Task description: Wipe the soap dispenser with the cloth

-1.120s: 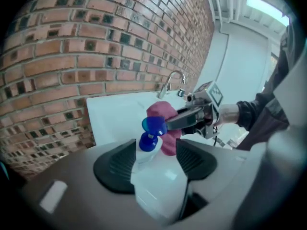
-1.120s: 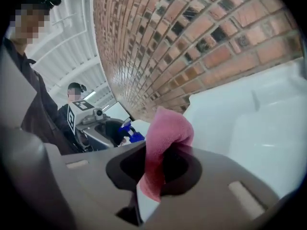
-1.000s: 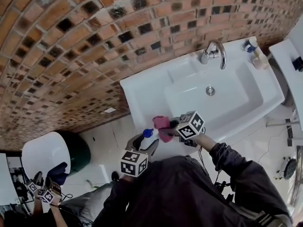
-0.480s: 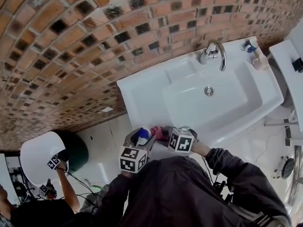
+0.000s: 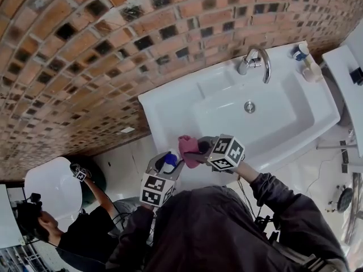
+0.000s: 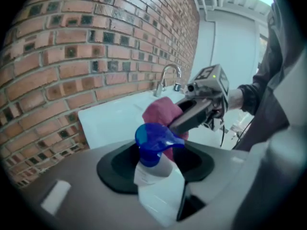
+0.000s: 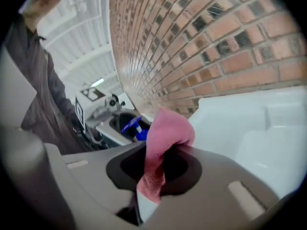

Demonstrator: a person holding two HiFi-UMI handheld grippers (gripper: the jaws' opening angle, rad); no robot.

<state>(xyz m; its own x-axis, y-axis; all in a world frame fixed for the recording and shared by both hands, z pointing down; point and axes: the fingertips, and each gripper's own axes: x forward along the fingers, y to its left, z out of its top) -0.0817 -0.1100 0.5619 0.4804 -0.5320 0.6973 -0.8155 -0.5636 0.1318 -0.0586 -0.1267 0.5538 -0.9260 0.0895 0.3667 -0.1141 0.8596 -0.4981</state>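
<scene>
1. Left tongs (image 5: 164,168): the jaws stand wide and are closing on the soap dispenser (image 5: 168,164). Its white body fills the gap between them. The bottle is tilted, with the blue pump head (image 6: 154,139) uppermost.
2. Right tongs (image 5: 195,150): the jaws are pinched together on the pink cloth (image 5: 188,148). A fold bunches up above the tips and a frayed tail hangs below them.
3. Dispenser position: it is held off any surface, just outside the front-left corner of the white sink (image 5: 160,111), over the pale floor (image 5: 127,171).
4. The cloth sits just beside the pump head, on the sink side. Whether the two touch, I cannot tell.
5. Edges: the sink's front rim runs just beyond both tongs. The brick wall (image 5: 85,50) backs the sink along its tap side.
6. Open room: the basin lies beyond the tongs. The tap (image 5: 258,61) stands at the far rim and a small bottle (image 5: 307,68) at the far right corner, both well apart from the tongs.
7. The two tongs point toward each other, tips near, cloth between them.
</scene>
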